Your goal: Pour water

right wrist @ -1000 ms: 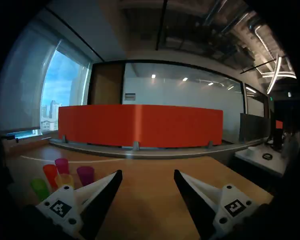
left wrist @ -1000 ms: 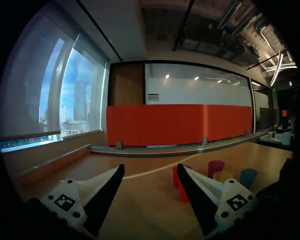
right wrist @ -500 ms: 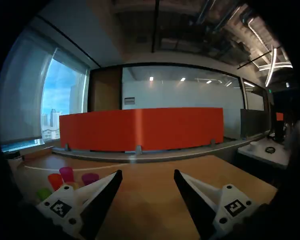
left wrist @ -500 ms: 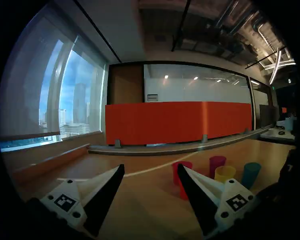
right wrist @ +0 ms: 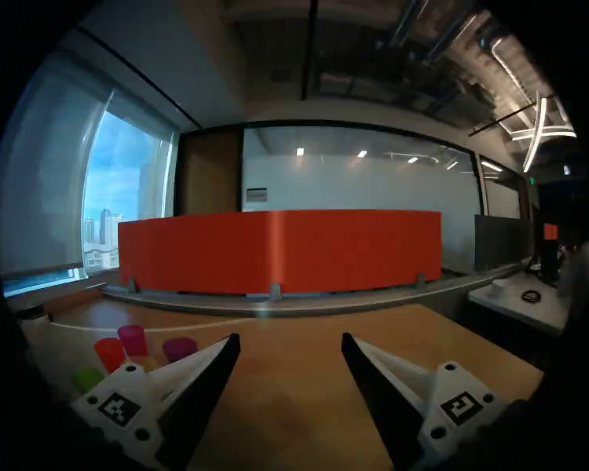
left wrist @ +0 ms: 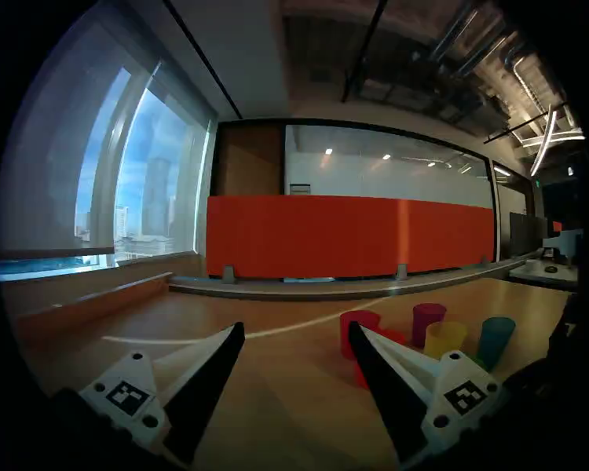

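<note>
Several coloured plastic cups stand on the wooden table. In the left gripper view a red cup (left wrist: pixel 358 333), a purple cup (left wrist: pixel 428 322), a yellow cup (left wrist: pixel 444 339) and a teal cup (left wrist: pixel 495 341) sit ahead and to the right, the red one partly behind my right finger. My left gripper (left wrist: pixel 295 345) is open with nothing between its fingers. In the right gripper view an orange cup (right wrist: pixel 109 354), a pink cup (right wrist: pixel 133 340), a purple cup (right wrist: pixel 178 348) and a green cup (right wrist: pixel 87 380) sit at the lower left, beside the left finger. My right gripper (right wrist: pixel 290 355) hangs open over bare table.
An orange partition (left wrist: pixel 349 236) with a grey rail closes the table's far edge. Large windows (left wrist: pixel 129 192) run along the left. A neighbouring desk (right wrist: pixel 522 298) with small items lies to the right. The wooden table (right wrist: pixel 294 369) stretches ahead of both grippers.
Both views have tilted slightly; in the left gripper view the cups show more fully and sit a little higher. In the right gripper view the cups sit lower and farther left than a second ago.
</note>
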